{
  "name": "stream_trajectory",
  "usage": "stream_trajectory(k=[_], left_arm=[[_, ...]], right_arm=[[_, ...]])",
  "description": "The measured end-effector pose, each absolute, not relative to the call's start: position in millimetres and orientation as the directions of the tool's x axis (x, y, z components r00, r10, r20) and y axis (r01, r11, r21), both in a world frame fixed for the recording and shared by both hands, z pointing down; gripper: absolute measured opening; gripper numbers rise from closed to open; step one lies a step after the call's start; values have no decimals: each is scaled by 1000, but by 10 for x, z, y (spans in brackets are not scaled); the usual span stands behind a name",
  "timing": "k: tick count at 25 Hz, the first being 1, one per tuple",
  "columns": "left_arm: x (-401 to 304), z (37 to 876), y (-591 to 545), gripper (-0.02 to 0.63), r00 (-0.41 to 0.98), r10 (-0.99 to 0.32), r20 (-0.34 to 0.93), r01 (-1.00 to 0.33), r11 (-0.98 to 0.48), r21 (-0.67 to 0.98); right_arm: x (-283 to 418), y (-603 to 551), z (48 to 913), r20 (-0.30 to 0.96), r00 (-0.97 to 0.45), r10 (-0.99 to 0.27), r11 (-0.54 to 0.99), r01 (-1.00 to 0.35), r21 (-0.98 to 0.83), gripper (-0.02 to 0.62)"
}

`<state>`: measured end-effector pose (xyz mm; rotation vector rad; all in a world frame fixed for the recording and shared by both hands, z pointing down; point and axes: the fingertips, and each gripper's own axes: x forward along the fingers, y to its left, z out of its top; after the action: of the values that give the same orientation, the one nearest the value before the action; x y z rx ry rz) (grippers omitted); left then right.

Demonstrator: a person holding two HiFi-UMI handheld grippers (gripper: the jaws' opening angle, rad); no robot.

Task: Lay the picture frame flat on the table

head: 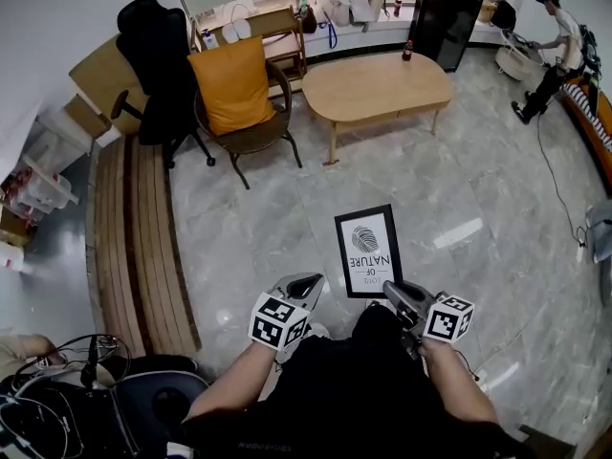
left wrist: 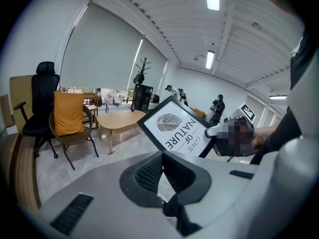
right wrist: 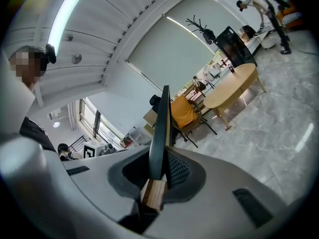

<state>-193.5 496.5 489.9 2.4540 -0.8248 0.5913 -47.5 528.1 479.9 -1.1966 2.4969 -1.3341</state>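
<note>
Picture frame [head: 369, 252] gripped in right tongs [right wrist: 159, 164]; left tongs [left wrist: 160, 171] closed

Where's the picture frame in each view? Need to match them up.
Head view: lower centre, picture frame print facing the camera, right tongs at its near corner.
Left gripper view: centre-right, tilted, print showing.
Right gripper view: centre, edge-on between the jaws.
Shared landmark: oval wooden table.

Grey marble floor [head: 287, 208], oval wooden table [head: 378, 84]
</note>
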Motion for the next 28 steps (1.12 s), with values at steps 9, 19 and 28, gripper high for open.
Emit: stream_trajectory(k=[9,19,28], left_arm=[[-1860,4823,4086,5,685,-501,529,-700,-653,290],[-1176,4508,2668,5,659,-578,481,-739,-617,272],[-51,4509,1995,5,722,-486,493,-648,-725,234]], right_arm=[[-300,4355,4870,269,-711,-650,312,-572,-758,38],[308,2926,4667,187,-758,-625,409,-522,-748,40],[1168,2301,4709,206,-717,-666,349,-543,-764,40]])
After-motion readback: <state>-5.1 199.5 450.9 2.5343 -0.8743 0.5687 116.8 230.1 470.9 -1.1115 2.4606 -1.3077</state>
